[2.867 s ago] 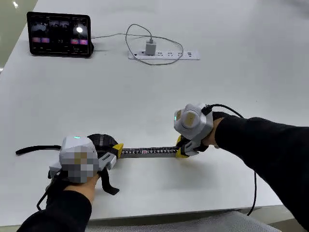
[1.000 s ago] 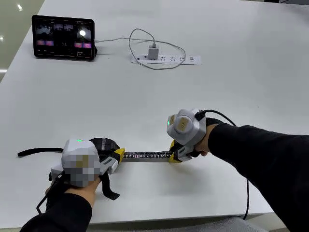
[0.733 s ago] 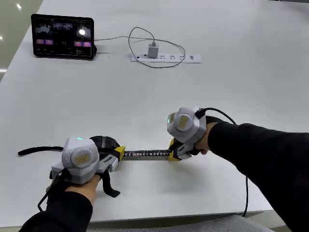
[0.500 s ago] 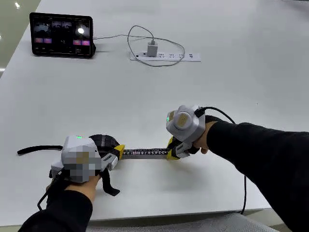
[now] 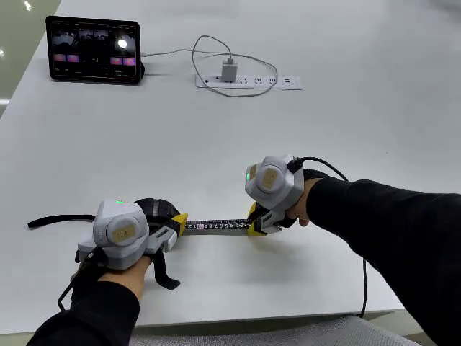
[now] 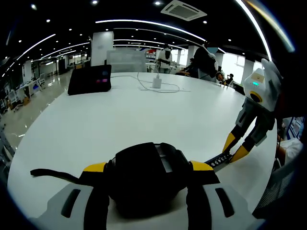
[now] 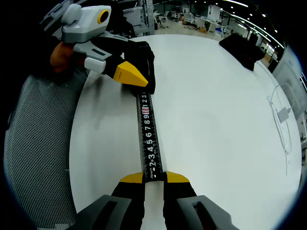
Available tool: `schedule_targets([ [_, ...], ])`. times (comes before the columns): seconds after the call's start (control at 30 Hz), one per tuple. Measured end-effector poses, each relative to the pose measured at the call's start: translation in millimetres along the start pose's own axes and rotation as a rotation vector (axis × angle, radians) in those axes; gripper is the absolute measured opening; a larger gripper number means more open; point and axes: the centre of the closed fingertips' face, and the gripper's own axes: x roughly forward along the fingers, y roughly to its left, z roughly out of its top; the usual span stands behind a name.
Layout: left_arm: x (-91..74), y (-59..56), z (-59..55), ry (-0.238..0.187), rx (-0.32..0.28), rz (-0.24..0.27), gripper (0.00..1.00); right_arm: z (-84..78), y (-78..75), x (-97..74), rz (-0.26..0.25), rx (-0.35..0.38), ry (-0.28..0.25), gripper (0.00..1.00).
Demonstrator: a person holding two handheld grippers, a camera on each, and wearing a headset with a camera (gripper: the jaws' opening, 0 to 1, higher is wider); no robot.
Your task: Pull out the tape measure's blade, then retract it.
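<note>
The black tape measure case [image 5: 154,211] sits on the white table [image 5: 216,144] near its front left, and my left gripper [image 5: 171,229] is shut on it. In the left gripper view the case [image 6: 148,175] lies between the yellow-tipped jaws. A short length of numbered blade [image 5: 216,225] runs right along the table to my right gripper [image 5: 256,226], which is shut on the blade's end. In the right gripper view the blade [image 7: 147,134] leads from the jaws of the right gripper [image 7: 154,178] up to the case [image 7: 144,64] and the left gripper [image 7: 115,60].
A dark tablet [image 5: 92,49] stands at the far left. A white power strip [image 5: 248,81] with a charger and looped cable lies at the back centre. A black strap [image 5: 54,220] trails left from the case. The table's front edge [image 5: 252,318] runs just below both hands.
The right gripper has moved a little left toward the case, and the exposed blade has become shorter. The left gripper and the case have stayed put.
</note>
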Motion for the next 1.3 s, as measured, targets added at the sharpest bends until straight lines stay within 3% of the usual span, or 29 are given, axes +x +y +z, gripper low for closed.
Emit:
schedule_targets([
  [1.3,1.3,-0.3,-0.4,0.003,0.002,-0.008,0.6,10.5,0.2,4.8,0.01,-0.005,-0.015,0.1],
])
